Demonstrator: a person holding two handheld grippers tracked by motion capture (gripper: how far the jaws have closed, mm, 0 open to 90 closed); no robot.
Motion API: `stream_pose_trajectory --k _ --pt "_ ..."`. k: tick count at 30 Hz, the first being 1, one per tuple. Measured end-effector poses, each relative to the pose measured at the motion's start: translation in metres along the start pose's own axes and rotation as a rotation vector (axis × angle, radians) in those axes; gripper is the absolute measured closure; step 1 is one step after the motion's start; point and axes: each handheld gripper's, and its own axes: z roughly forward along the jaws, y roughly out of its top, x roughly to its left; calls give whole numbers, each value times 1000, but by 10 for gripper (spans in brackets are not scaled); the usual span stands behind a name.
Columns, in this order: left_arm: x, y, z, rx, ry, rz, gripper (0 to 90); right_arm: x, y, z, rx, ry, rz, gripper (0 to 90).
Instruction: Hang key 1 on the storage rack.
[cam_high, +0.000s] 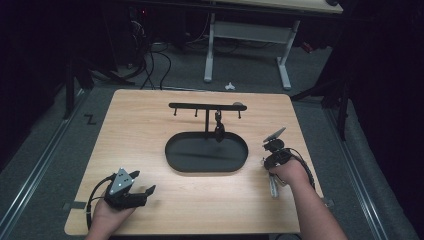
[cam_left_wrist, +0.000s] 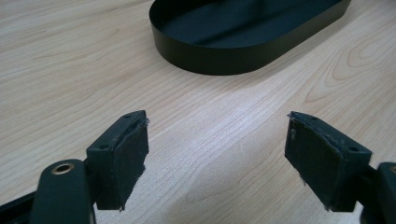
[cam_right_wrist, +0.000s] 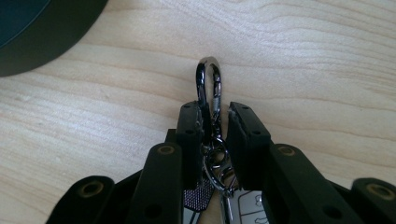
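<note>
Between padded fingers (cam_right_wrist: 191, 140), glossy metal carabiner (cam_right_wrist: 208, 86)

I see the black oval tray (cam_high: 175, 161) mid-table w/ its hook rack (cam_high: 207, 106), one dark item hanging on a hook. My left gripper (cam_high: 141, 182) rests near the front-left edge, jaws spread, nothing between. My right gripper (cam_high: 265, 160) sits just right of the tray, keys (cam_high: 273, 187) under that hand.

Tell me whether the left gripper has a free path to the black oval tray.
Probably yes: the left gripper stands open over bare wood, and nothing lies between it and the black oval tray's near wall.
</note>
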Motion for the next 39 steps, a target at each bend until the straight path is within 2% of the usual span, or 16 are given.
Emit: stream_pose_trajectory --k 3,7,9,11,14,18,29,39 --pt "0 0 0 1 0 -1 220 1 0 0 13 -1 -21 738" --pt "-1 -1 0 4 3 2 220 1 1 0 21 17 -9 773" --pt "-1 0 0 6 4 1 220 1 1 0 27 16 -17 786" --pt "-2 0 0 2 -1 -4 220 2 1 0 24 22 -22 828" --pt "-1 0 0 4 3 0 218 4 1 0 10 5 -40 833" --pt "0 -1 1 9 6 1 218 5 2 -2 10 12 -49 838" --pt "-2 0 1 11 2 11 219 7 4 -39 -44 4 -68 846" --pt "-3 0 1 6 14 19 213 7 2 -66 -105 26 -85 846"
